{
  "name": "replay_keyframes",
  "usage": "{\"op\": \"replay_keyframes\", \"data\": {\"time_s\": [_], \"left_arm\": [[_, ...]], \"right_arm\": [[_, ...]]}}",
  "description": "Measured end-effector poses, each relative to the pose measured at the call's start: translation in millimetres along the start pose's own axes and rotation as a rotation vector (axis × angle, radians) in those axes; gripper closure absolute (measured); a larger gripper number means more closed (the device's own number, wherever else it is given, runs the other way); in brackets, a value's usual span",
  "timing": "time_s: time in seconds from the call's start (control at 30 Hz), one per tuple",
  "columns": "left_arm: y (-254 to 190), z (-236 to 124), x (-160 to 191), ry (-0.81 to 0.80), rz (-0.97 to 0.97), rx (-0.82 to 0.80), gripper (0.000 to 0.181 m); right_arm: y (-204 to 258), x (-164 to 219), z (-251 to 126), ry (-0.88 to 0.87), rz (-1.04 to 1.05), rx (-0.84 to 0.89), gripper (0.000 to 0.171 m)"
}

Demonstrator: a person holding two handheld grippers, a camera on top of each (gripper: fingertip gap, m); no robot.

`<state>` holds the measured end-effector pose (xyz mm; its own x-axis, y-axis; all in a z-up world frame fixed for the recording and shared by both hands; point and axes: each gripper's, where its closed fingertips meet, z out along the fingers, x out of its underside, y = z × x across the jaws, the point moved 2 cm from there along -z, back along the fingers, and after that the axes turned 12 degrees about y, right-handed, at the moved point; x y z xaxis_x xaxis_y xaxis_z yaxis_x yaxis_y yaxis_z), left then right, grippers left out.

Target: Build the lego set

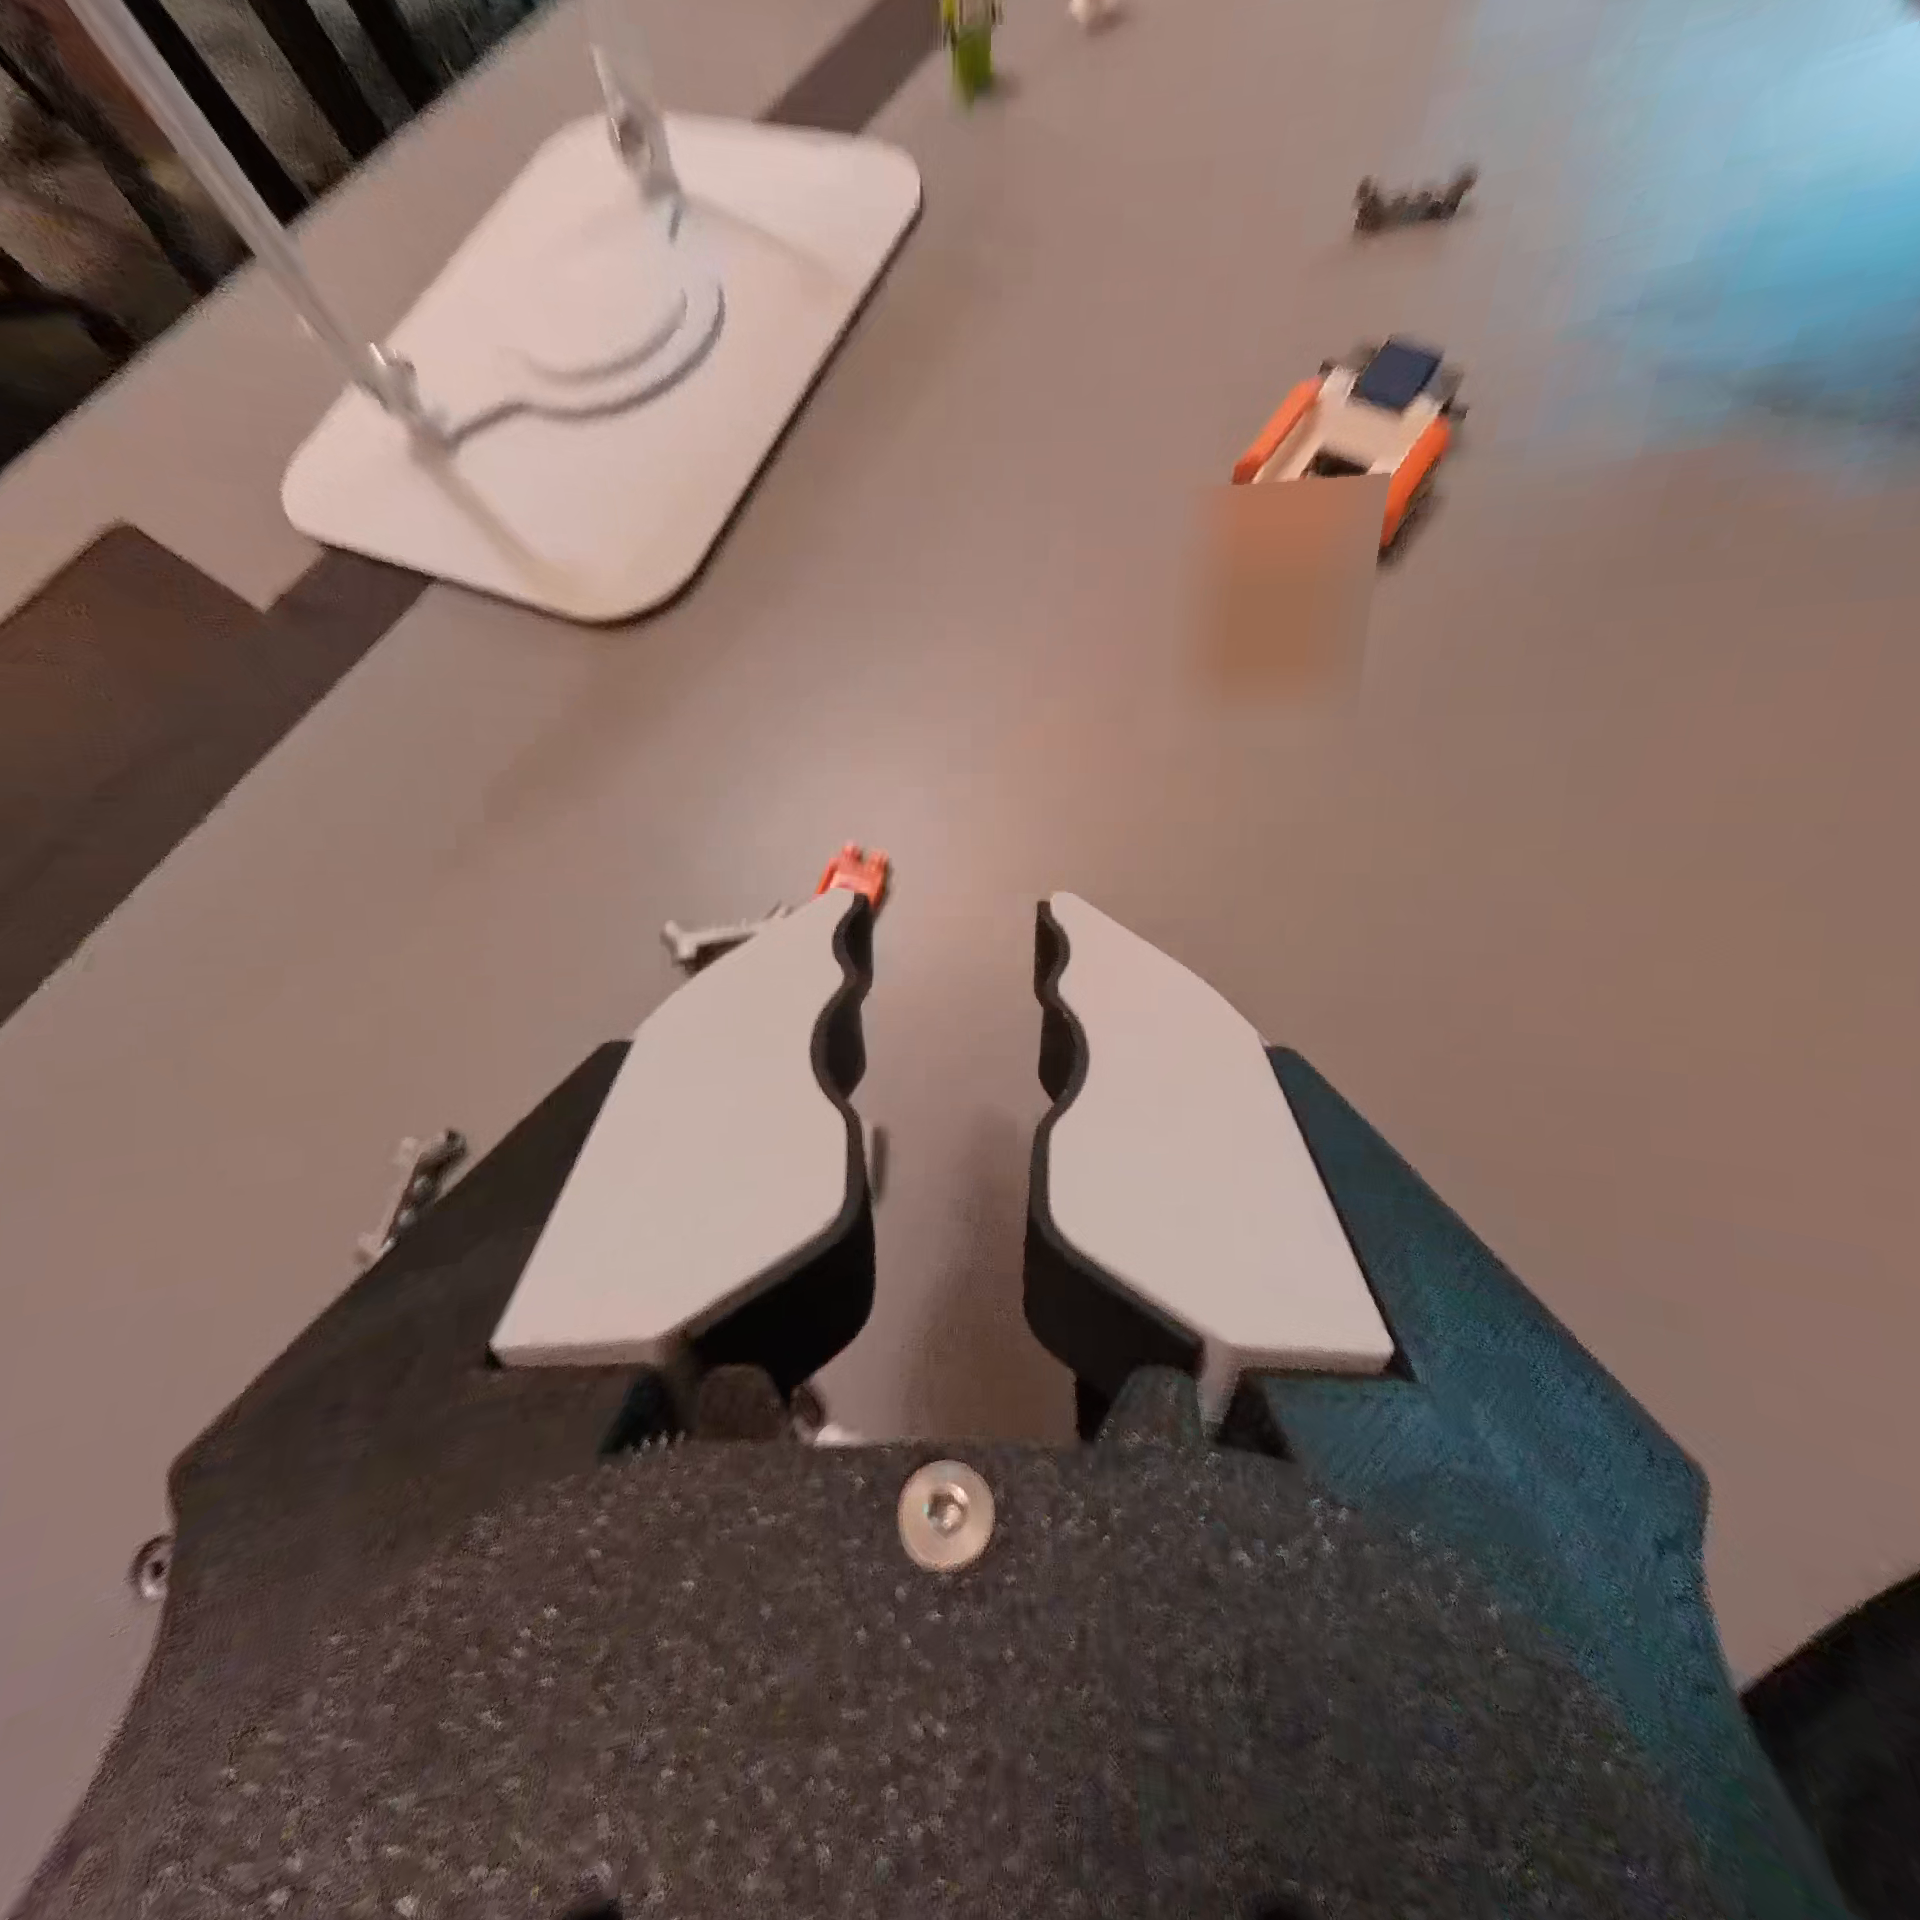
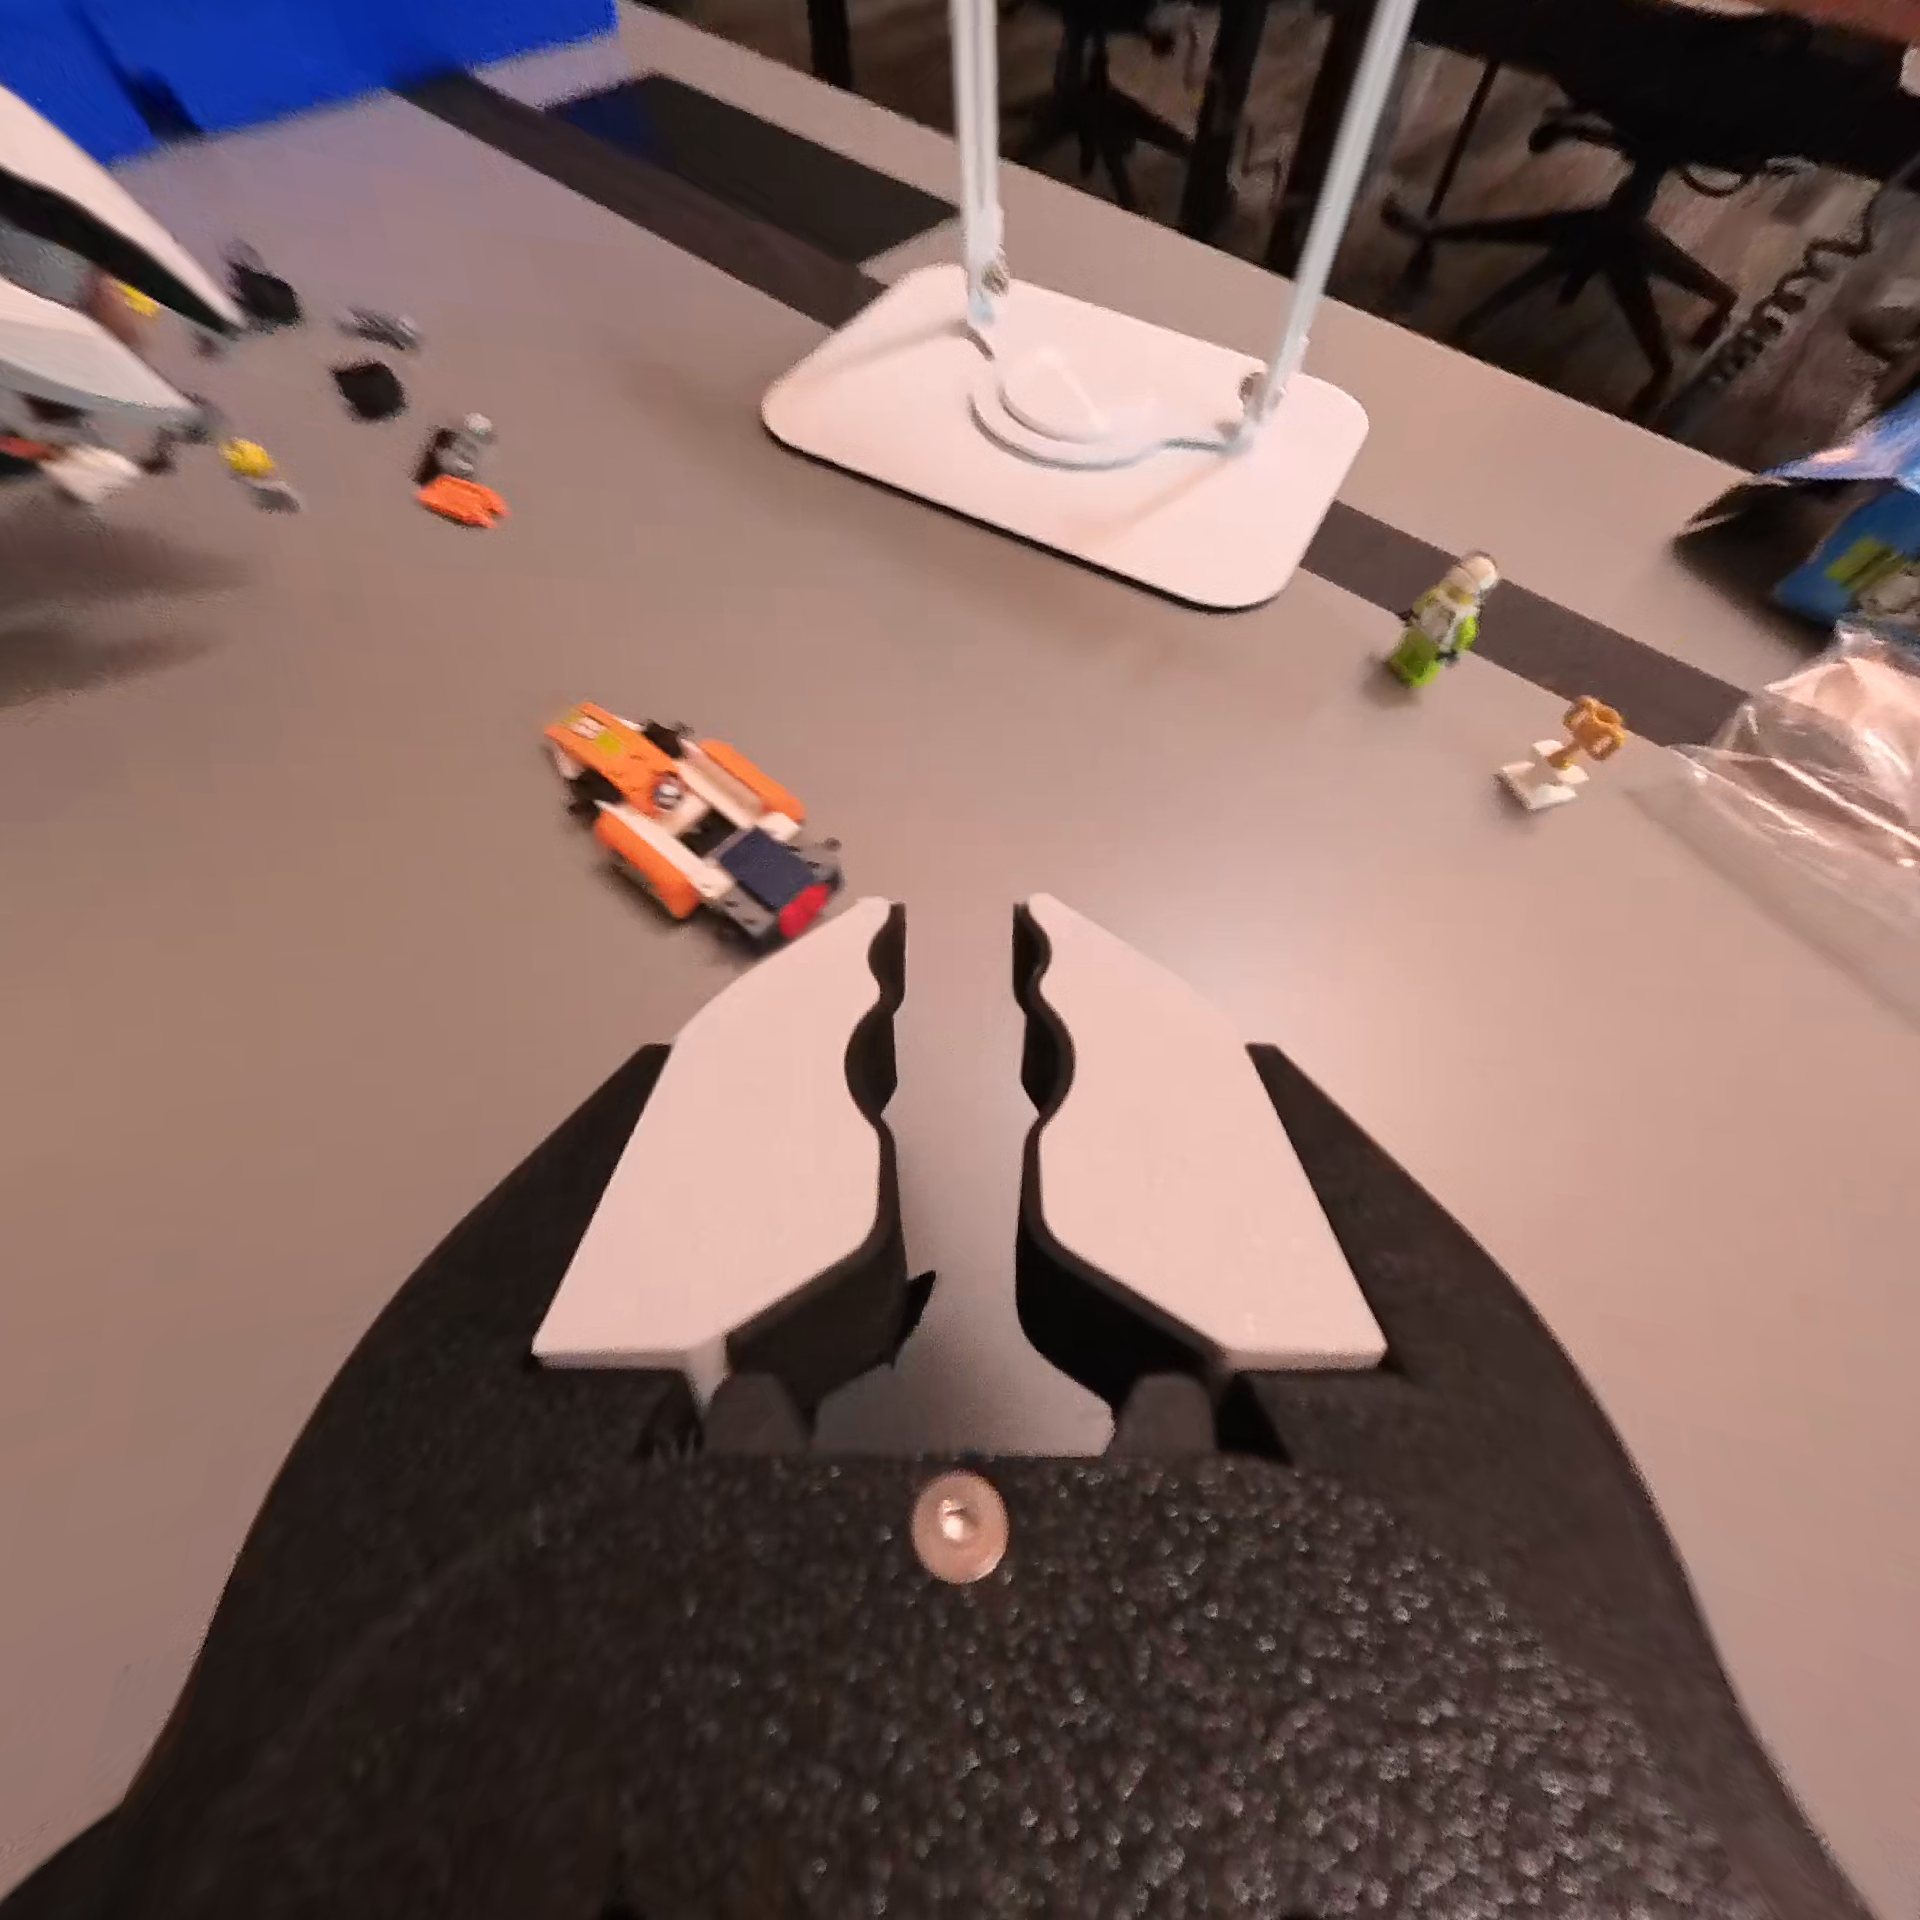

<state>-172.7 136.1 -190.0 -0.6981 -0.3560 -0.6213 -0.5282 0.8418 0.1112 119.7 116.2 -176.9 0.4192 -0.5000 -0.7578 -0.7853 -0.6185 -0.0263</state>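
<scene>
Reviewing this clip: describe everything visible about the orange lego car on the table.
The car is a small, partly built plastic brick model: orange side panels, white body pieces, a dark blue tile and a red round piece at the end nearest the right hand-held gripper. No wheels can be made out. It lies flat on the grey table, angled diagonally, just ahead-left of the open fingers and apart from them. In the left wrist view a mosaic patch covers part of it.

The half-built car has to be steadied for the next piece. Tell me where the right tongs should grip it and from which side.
Grip the orange and white car across its narrow middle, between the orange side pods, coming down from above. It lies flat on the grey table, diagonal to the open right tongs, so probably turn the wrist until the fingers straddle its width. The rear end with the red piece lies nearest.
</scene>
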Motion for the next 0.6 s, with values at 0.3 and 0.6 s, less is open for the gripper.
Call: {"op": "replay_keyframes", "data": {"time_s": [0.3, 0.6], "left_arm": [[51.4, 30.9, 16.3, 0.26, 0.052, 0.047, 0.152], [61.3, 59.0, 26.1, 0.422, -0.068, 0.11, 0.14]], "right_arm": [[32.8, 12.3, 4.2, -0.046, 0.031, -0.082, 0.155], [35.3, 18.3, 2.4, -0.056, 0.045, -0.1, 0.158]]}}
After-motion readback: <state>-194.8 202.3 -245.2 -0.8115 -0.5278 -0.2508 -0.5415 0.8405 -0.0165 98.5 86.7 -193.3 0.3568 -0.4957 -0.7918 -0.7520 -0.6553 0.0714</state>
